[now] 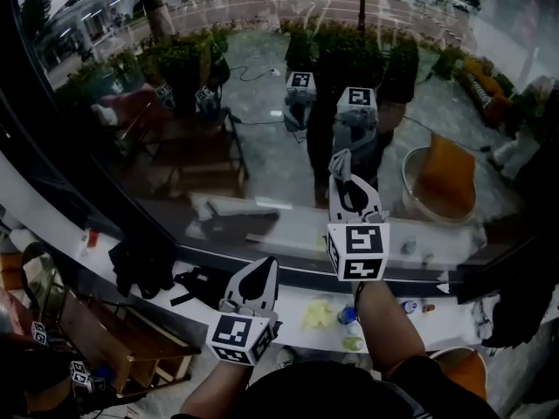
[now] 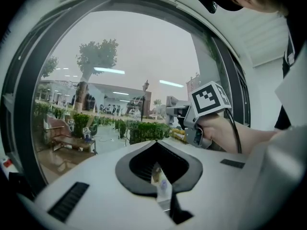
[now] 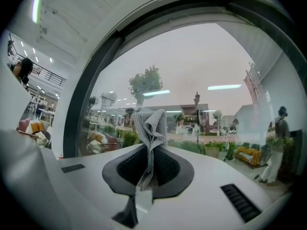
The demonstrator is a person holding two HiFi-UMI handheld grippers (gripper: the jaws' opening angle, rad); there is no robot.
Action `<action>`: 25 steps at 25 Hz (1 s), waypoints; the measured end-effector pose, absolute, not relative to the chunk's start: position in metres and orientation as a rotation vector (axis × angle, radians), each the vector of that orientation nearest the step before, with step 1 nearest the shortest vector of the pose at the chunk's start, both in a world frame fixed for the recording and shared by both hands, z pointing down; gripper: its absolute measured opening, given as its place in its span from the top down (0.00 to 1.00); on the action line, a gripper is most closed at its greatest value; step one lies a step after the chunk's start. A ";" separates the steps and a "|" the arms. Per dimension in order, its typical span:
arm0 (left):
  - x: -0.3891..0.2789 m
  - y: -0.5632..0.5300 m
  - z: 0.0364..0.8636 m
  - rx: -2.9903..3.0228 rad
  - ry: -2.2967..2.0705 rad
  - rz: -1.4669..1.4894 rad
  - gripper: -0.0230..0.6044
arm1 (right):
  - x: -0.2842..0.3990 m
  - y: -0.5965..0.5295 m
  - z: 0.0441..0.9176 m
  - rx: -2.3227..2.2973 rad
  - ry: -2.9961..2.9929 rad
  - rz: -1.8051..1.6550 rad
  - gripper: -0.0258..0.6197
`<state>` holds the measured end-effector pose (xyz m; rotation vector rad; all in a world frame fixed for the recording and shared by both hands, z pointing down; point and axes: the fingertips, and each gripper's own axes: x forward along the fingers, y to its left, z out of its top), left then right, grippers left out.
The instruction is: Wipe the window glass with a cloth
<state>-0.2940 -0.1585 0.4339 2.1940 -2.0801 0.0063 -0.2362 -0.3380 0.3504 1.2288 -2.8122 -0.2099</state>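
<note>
grey cloth (image 3: pixel 151 126) upright in the right gripper (image 3: pixel 147 169), near the window glass (image 3: pixel 192 66)

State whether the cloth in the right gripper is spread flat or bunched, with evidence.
Bunched: the grey cloth stands crumpled in folds, pinched between the right gripper's shut jaws.

Head cam: steeply down onto window glass (image 1: pixel 262 147), close. Both gripper cams face same glass, v. near.
</note>
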 end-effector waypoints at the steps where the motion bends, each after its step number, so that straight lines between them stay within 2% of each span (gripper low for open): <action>1: -0.303 -0.155 0.435 2.188 -2.090 0.008 0.95 | -0.246 -0.336 0.353 1.219 -2.818 -0.197 0.89; 19: -0.385 -0.120 0.448 2.117 -2.134 0.013 0.95 | -0.361 -0.307 0.379 1.083 -2.860 -0.133 0.89; 25: -0.397 -0.119 0.449 2.131 -2.146 0.011 0.95 | -0.370 -0.305 0.382 1.079 -2.856 -0.132 0.89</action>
